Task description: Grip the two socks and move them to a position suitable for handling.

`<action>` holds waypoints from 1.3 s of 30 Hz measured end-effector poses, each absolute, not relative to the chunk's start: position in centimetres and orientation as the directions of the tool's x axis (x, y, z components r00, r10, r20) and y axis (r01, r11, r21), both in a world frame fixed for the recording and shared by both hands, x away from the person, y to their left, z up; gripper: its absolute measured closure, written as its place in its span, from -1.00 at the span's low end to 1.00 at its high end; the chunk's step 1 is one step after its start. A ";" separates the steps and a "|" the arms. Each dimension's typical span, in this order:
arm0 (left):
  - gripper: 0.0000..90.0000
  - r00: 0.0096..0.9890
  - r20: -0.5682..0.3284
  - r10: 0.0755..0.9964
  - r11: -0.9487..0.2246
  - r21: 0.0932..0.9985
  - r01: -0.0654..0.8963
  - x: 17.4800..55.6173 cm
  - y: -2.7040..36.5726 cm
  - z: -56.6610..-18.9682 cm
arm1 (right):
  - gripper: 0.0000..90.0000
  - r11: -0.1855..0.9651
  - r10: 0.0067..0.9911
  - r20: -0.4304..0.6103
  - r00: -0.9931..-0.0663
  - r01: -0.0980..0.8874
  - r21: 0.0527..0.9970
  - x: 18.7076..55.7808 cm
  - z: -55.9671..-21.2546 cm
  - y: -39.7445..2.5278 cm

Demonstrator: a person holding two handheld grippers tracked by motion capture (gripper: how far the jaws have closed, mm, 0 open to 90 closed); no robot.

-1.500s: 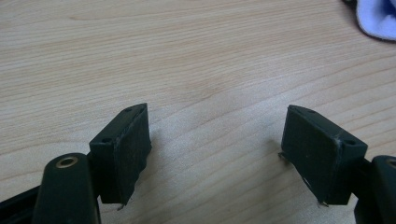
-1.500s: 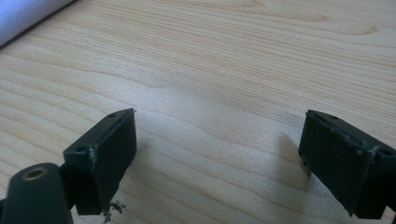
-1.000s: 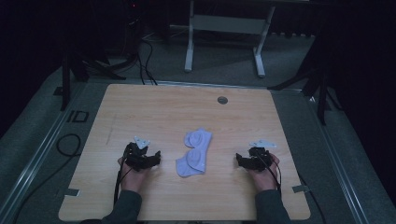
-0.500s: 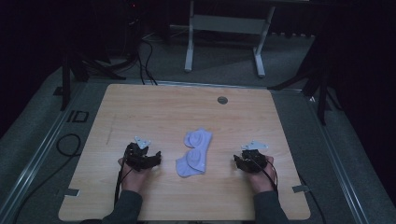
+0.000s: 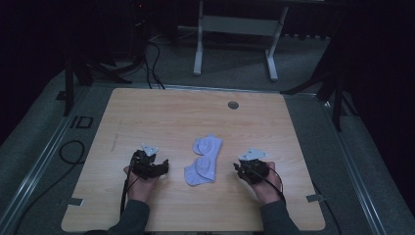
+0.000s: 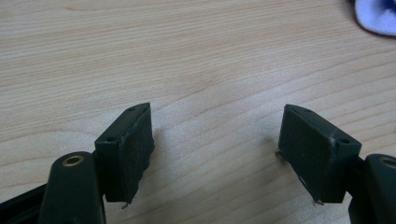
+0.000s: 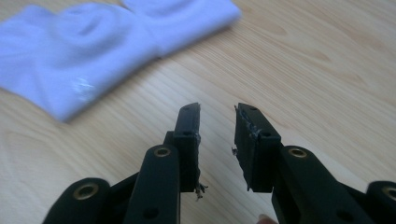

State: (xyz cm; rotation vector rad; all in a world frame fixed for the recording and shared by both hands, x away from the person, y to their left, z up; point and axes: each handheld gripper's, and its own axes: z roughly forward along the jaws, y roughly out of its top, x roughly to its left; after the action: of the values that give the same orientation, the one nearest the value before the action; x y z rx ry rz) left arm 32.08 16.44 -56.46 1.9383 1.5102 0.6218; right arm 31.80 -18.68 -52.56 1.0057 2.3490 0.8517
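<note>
A pair of pale lilac-white socks (image 5: 203,159) lies flat at the middle of the wooden table (image 5: 171,117), one overlapping the other. My left gripper (image 5: 149,164) rests low over the wood to the left of them. Its jaws are wide open with only bare table between them (image 6: 217,135), and a corner of the socks (image 6: 376,16) shows at the top right. My right gripper (image 5: 247,169) is just right of the socks. Its jaws (image 7: 217,126) stand a narrow gap apart and hold nothing, a short way from the socks (image 7: 93,46).
A small round grommet (image 5: 233,105) sits in the table near its far edge. A white metal stand (image 5: 235,29) is on the floor behind the table. A black cable (image 5: 73,152) loops on the floor at the left. The person's sleeves come in at the near edge.
My right gripper has slid left, closer to the socks. The left gripper and the socks have stayed where they were.
</note>
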 end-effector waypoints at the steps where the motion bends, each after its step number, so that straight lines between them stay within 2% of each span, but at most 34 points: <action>1: -0.41 0.243 0.002 0.970 -0.175 0.702 0.690 32.1 16.4 -56.5 | 0.58 0.557 0.744 -0.164 -0.648 0.466 0.687 31.7 -52.5 -18.2; 9: -0.41 0.242 0.003 0.970 -0.176 0.695 0.698 32.0 16.4 -56.4 | 0.68 0.604 0.674 -0.145 -0.725 0.427 0.673 31.3 -53.3 -15.2; 10: -0.41 0.242 0.004 0.970 -0.177 0.692 0.700 32.0 16.3 -56.3 | 0.72 0.594 0.655 -0.097 -0.750 0.431 0.680 31.2 -53.4 -14.5; 16: -0.39 0.251 0.005 0.968 -0.186 0.687 0.702 31.9 16.3 -56.2 | 0.92 0.591 0.617 -0.054 -0.785 0.416 0.691 31.1 -53.4 -13.4; 23: -0.10 0.279 0.003 0.960 -0.205 0.687 0.697 31.7 15.9 -56.0 | 0.93 0.606 0.609 -0.022 -0.793 0.447 0.658 31.5 -54.6 -12.5; 39: 0.26 0.334 -0.016 0.943 -0.236 0.676 0.698 31.5 15.8 -55.7 | 0.95 0.605 0.617 -0.038 -0.786 0.443 0.661 31.0 -55.3 -11.1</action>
State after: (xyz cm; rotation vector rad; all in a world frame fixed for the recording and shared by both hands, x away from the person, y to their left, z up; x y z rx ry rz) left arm 31.46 15.77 -55.69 2.0151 1.4334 0.5399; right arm 31.04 -11.08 -55.33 0.8672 2.5714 0.9534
